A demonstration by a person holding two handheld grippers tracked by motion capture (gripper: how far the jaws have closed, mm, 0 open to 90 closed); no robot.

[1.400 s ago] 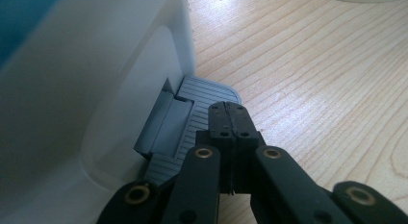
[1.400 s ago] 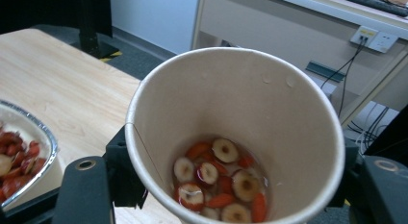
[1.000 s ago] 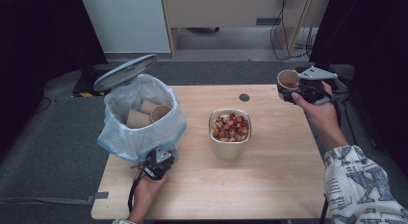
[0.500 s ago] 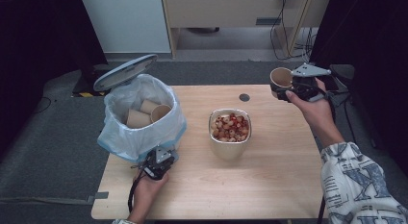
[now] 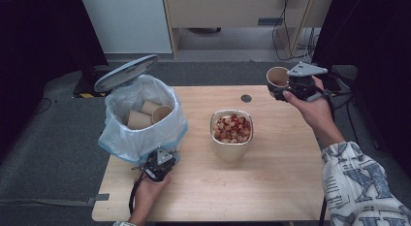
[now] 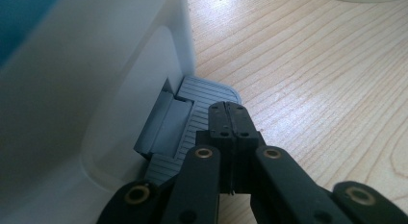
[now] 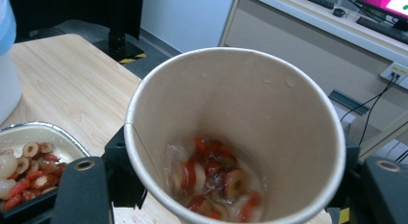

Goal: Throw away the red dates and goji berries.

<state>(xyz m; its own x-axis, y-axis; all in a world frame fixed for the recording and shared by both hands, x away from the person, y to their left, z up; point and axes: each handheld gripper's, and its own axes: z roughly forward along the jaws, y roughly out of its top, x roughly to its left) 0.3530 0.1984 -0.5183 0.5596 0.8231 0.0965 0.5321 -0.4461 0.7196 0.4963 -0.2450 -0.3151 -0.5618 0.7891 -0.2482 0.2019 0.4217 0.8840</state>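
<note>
two grippers work at a light wooden table (image 5: 271, 182). the right gripper (image 5: 291, 88), held in the person's right hand (image 5: 312, 107) at about two o'clock from the table's middle, is clamped on a brown paper cup (image 5: 277, 76). in the right gripper view its black jaws press the cup (image 7: 240, 132) from both sides, and the cup stands upright with its mouth open to the camera. wet red and pale fruit slices (image 7: 214, 178) lie at the bottom of it. the cup hangs above the table's far right corner, just beside a small dark round spot (image 5: 246, 98) in the wood.

a metal-rimmed tray of the same fruit slices (image 5: 231, 129) stands at the table's middle, at about eight o'clock from the cup and well apart from it. in the right gripper view this tray (image 7: 29, 161) shows at the lower left.

the left gripper (image 5: 159, 164) sits at about seven o'clock, held in the left hand (image 5: 145, 194), at the foot of a white pedal bin (image 5: 140, 138) lined with a pale blue bag. in the left gripper view the jaws are pressed together with nothing between them, their tips (image 6: 231, 119) resting on the bin's grey ribbed pedal (image 6: 192, 118). the bin's lid (image 5: 126, 73) stands raised, and several empty paper cups (image 5: 148, 114) lie inside.
</note>
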